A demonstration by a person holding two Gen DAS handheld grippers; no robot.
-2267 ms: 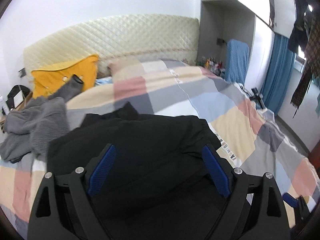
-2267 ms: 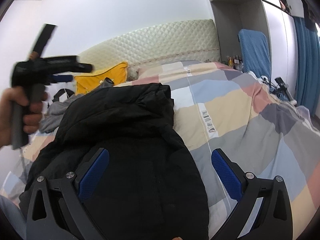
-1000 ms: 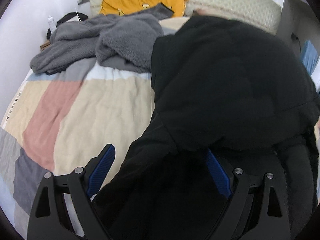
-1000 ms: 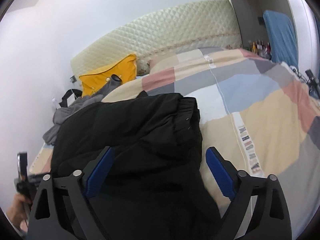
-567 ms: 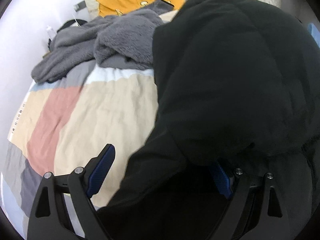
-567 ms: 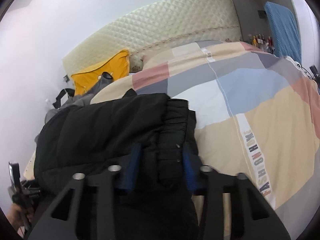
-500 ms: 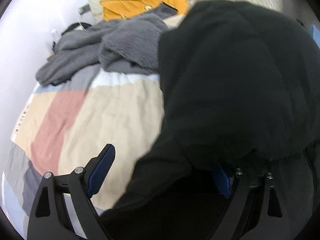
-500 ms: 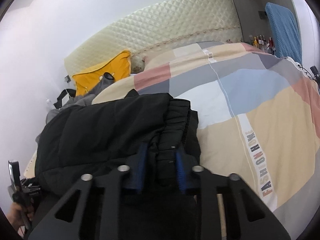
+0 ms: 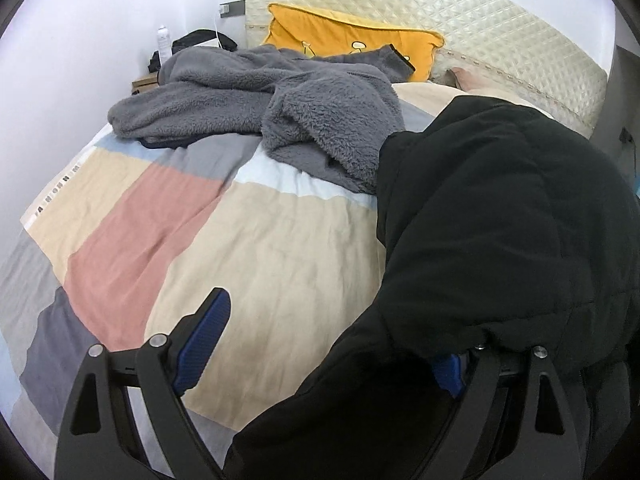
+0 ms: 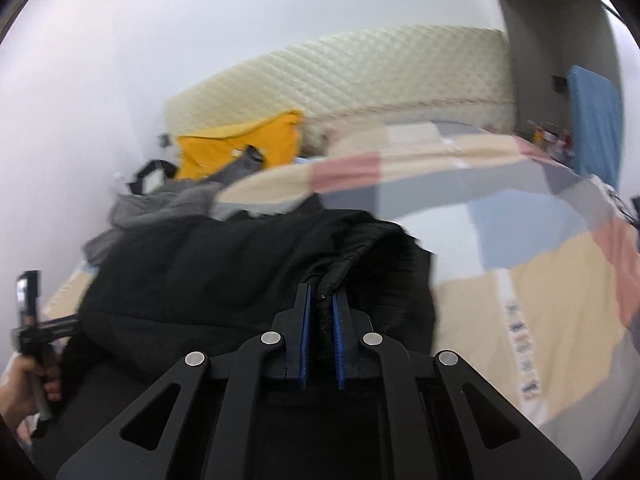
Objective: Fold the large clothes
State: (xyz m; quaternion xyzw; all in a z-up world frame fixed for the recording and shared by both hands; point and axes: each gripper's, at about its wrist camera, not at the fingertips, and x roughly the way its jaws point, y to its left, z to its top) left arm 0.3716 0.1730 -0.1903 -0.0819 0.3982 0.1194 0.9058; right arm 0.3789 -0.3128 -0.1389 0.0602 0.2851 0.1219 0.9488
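Observation:
A black padded jacket (image 9: 500, 220) lies bunched on the patchwork bedcover (image 9: 280, 248). My left gripper (image 9: 326, 320) stands open at the jacket's left edge. Its left finger (image 9: 204, 332) is over bare cover, and its right finger is mostly buried under the black fabric. In the right wrist view the jacket (image 10: 224, 264) fills the lower middle. My right gripper (image 10: 322, 304) has its jaws closing tight on a raised fold of the jacket's ribbed edge, with the blue pads (image 10: 305, 332) pressing the cloth from both sides.
A grey fleece garment (image 9: 280, 120) is heaped behind the jacket, in front of a yellow pillow (image 9: 344, 36) and the quilted headboard (image 9: 500, 28). A nightstand with a bottle (image 9: 163, 42) stands at the far left. A person's hand (image 10: 16, 396) holds the left gripper's handle.
My right gripper's jaws have gone from wide open to shut on the jacket's edge fold. My left gripper stayed open and shifted left, so more bare bedcover shows.

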